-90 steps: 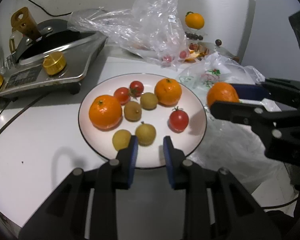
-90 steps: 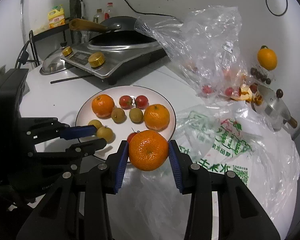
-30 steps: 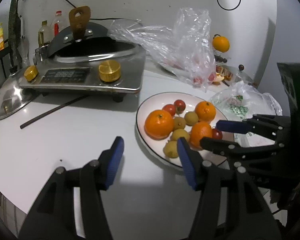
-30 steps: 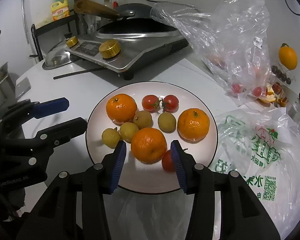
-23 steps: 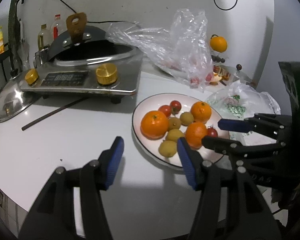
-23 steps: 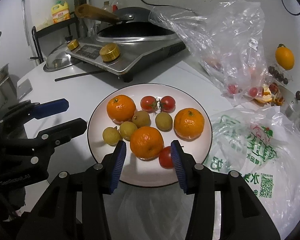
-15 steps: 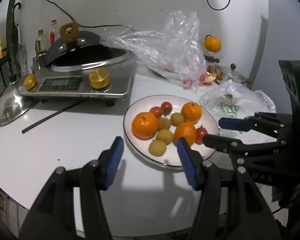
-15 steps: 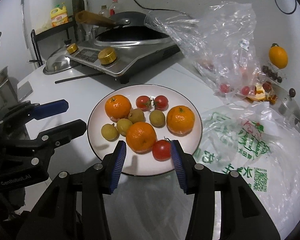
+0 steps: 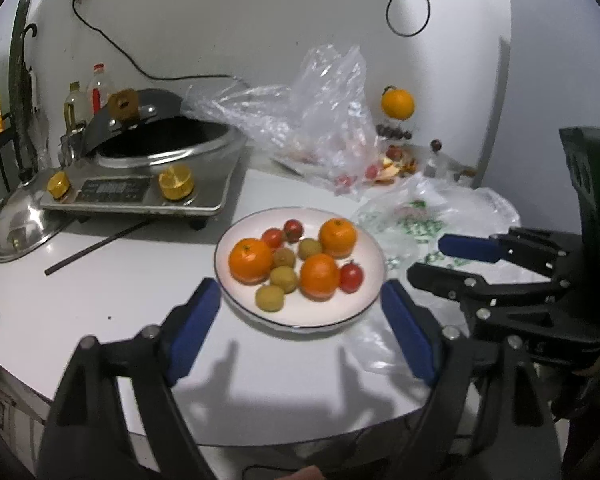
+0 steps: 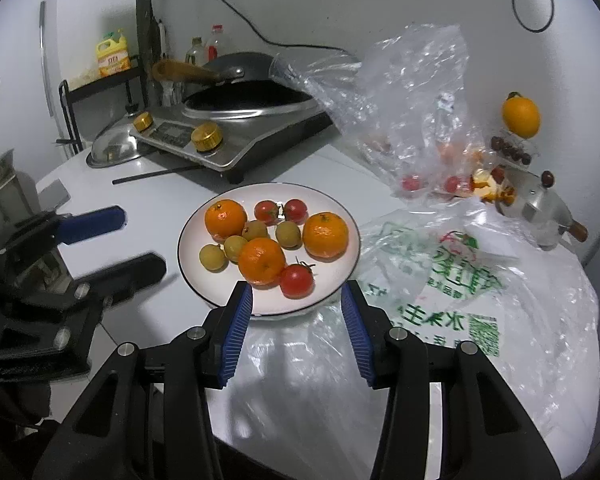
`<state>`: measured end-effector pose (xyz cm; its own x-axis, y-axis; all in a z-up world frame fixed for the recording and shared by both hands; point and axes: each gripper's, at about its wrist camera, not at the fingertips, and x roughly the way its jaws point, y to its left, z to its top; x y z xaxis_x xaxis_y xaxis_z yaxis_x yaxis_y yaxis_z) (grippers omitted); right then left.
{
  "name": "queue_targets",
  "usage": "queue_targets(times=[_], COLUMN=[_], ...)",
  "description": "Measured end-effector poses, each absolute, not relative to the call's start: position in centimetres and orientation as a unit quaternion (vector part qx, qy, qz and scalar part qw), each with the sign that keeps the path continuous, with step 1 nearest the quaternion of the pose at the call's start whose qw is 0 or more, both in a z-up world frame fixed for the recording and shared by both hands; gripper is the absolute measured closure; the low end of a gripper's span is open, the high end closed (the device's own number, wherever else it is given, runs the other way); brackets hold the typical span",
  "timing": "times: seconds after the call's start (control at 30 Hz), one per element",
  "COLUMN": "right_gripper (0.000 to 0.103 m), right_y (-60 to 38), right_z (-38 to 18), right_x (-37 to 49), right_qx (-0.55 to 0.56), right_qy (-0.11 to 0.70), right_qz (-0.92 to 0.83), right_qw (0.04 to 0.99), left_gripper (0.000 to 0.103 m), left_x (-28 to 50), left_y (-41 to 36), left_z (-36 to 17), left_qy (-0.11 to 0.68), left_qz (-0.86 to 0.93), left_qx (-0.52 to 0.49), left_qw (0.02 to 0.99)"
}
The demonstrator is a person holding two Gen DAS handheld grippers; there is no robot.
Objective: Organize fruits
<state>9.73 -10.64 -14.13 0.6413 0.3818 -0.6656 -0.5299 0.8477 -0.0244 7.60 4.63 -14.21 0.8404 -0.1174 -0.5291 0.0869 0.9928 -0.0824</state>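
left claw (image 9: 300, 322): jaws opening, nothing between them; it hangs over the near edge of the table (image 9: 100, 300). right claw (image 10: 296, 326): jaws partly apart, nothing gripped, low centre of the right wrist view, just before the plate (image 10: 188, 256). the plate, mid-frame, carries three oranges, three tomatoes and four small yellow-brown fruits.

hazards, as judged:
- the tomato (image 10: 296, 280) lies near the plate's near rim; a nudge may roll it off.
- the printed bag (image 10: 460, 280) touches the plate; a snag could drag it.
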Motion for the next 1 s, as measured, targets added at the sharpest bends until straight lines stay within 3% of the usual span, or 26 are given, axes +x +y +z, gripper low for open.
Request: queue_targets(times=[0.17, 0.27, 1.0], right_gripper=[0.054, 0.042, 0.041], right_y=[-12.4, -13.5, -18.7], right_z=[-12.7, -11.8, -2.9], right_x=[8.3, 7.5, 1.1], right_qx=[-0.093, -0.084, -0.058], right_qy=[0.319, 0.305, 0.176], right_qz=[0.242, 0.235, 0.190], right_qw=[0.912, 0.919, 0.964], left_gripper=[0.019, 0.019, 0.019], left_x=[6.4, 5.6, 0.7], left_y=[3.5, 2.7, -0.2], left_z=[-13.1, -12.3, -3.4], left_qy=[0.264, 0.256, 0.157], left_qz=[-0.054, -0.053, -0.063], left_qx=[-0.016, -0.010, 0.028], left_qw=[0.963, 0.965, 0.985])
